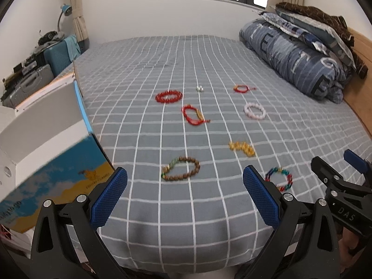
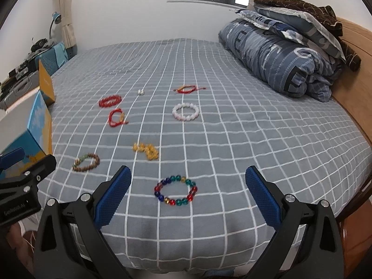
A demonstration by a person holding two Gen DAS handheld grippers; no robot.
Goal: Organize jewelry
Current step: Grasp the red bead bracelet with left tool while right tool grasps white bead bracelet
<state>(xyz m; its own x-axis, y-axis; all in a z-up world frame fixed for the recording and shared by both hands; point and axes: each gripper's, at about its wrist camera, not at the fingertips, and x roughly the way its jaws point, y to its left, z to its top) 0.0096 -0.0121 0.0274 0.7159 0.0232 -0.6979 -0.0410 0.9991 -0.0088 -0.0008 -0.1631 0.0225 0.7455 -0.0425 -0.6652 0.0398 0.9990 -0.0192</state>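
Note:
Several bracelets lie on the grey checked bed (image 1: 144, 209): a brown wooden one (image 1: 181, 168), a multicoloured bead one (image 2: 175, 190), a yellow bead one (image 2: 146, 151), a white one (image 2: 185, 111), a red bead one (image 1: 169, 96), a red cord one (image 1: 193, 115), another red cord one (image 1: 243, 88) and a small silver piece (image 1: 199, 88). My left gripper (image 1: 184, 195) is open, just short of the brown bracelet. My right gripper (image 2: 188, 196) is open, above the multicoloured bracelet. An open blue and yellow box (image 1: 53, 162) stands at the left bed edge.
A folded blue quilt with pillows (image 2: 286, 53) is piled at the far right by the wooden bed frame (image 2: 353, 97). Suitcases and clutter (image 1: 34, 69) stand beyond the left edge. The box also shows in the right wrist view (image 2: 34, 125).

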